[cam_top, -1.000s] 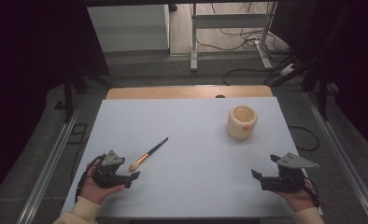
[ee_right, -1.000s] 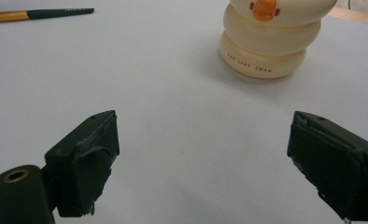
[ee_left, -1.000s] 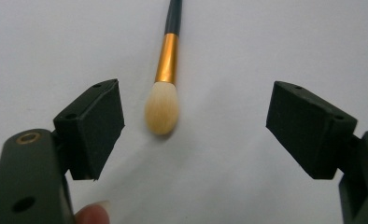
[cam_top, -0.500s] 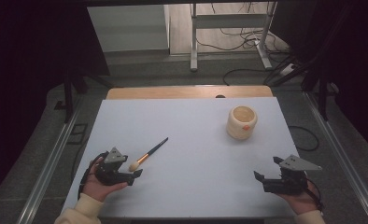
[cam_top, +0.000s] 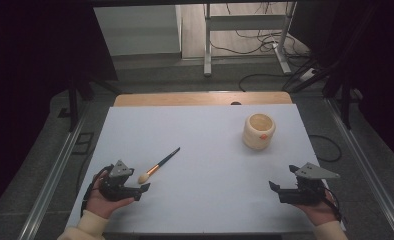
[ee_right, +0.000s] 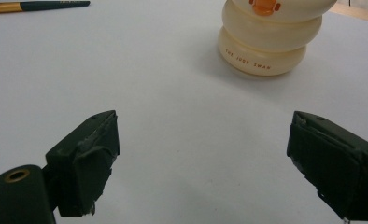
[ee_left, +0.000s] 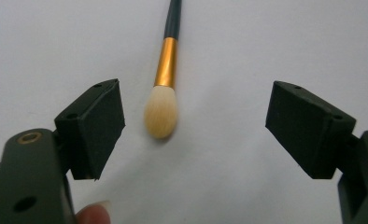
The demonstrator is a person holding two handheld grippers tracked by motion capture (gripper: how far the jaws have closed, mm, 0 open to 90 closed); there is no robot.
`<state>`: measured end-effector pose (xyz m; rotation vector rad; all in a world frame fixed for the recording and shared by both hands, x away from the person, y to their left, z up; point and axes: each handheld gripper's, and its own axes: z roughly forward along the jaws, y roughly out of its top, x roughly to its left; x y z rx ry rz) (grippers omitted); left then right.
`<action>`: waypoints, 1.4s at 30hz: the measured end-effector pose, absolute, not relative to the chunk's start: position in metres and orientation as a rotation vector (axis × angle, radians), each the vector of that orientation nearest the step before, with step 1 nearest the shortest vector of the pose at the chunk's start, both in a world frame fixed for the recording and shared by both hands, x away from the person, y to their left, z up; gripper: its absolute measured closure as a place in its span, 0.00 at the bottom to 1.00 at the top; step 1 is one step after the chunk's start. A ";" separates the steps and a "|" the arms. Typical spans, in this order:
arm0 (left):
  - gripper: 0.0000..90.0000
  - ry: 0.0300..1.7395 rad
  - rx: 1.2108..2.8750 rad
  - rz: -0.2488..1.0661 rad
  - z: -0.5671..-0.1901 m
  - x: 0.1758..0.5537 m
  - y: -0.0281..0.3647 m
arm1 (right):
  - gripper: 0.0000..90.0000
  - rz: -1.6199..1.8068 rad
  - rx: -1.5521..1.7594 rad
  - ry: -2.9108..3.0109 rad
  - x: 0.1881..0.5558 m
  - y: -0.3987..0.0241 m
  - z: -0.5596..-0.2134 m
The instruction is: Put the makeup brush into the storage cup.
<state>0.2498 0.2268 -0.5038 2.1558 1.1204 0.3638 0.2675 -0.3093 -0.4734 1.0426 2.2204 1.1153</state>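
One soft-bristled makeup brush (ee_left: 161,112) — gold ferrule, slim dark handle.

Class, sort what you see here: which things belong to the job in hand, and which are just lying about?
In the job:
- left claw, open, jaws either side of the brush tip
- makeup brush, lying flat on the table

Lying about:
- cream ribbed pot, upright, far from the brush
- right claw, open, holding nothing

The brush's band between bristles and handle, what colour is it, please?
The band on the brush is shiny orange-gold, clearest in the left gripper view.
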 end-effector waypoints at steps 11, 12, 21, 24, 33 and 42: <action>0.23 1.090 2.185 0.352 -0.493 0.255 0.217 | 0.12 1.096 1.058 2.203 0.261 -0.317 -0.474; 0.23 1.089 2.192 0.351 -0.493 0.256 0.216 | 0.12 1.093 1.063 2.202 0.260 -0.318 -0.474; 0.23 1.094 2.209 0.361 -0.486 0.260 0.211 | 0.12 1.088 1.072 2.201 0.259 -0.322 -0.475; 0.23 1.089 2.215 0.365 -0.482 0.261 0.210 | 0.12 1.088 1.070 2.204 0.261 -0.321 -0.475; 0.23 1.093 2.222 0.390 -0.473 0.266 0.213 | 0.12 1.085 1.071 2.204 0.261 -0.320 -0.475; 0.23 1.079 2.239 0.384 -0.466 0.281 0.210 | 0.12 1.077 1.074 2.202 0.260 -0.322 -0.475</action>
